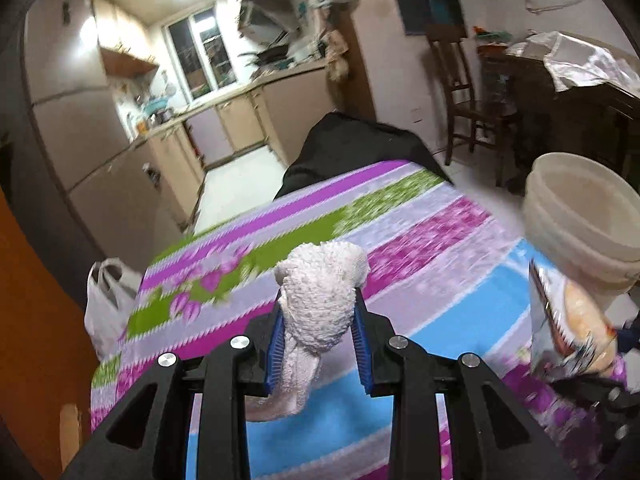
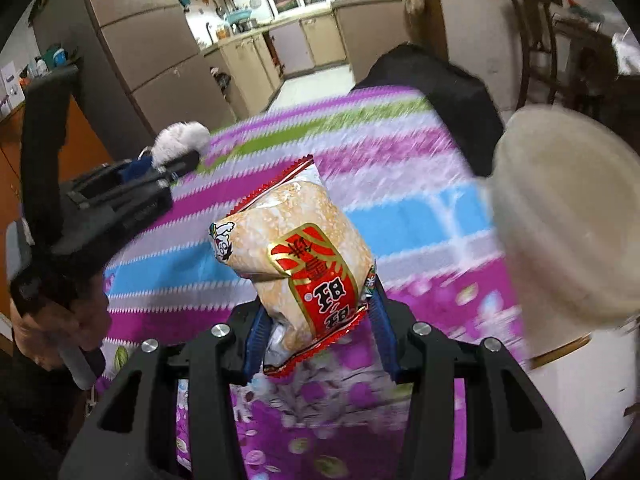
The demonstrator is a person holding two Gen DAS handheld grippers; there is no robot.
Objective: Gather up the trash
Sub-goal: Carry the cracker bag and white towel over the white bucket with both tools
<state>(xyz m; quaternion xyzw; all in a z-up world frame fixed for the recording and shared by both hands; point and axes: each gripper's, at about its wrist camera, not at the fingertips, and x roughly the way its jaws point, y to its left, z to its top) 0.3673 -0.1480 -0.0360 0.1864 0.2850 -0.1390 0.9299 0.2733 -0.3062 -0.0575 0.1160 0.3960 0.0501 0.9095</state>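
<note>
Both grippers loaded with trash, carried above the desk.

From the left wrist view, the left gripper (image 1: 320, 316) has its jaws pinching a crumpled white tissue wad (image 1: 320, 292), held clear above the striped tablecloth (image 1: 420, 232) and pointing level across the desk; a white plastic bag (image 1: 106, 304) hangs at the desk's left edge, probably the drop point, so the next move calls for swinging over it and releasing. From the right wrist view, the right gripper (image 2: 320, 320) aims forward and slightly down, its jaws pinching a snack packet (image 2: 296, 256) by its lower end, lifted off the cloth, with a cream tub (image 2: 568, 220) near on its right.
</note>
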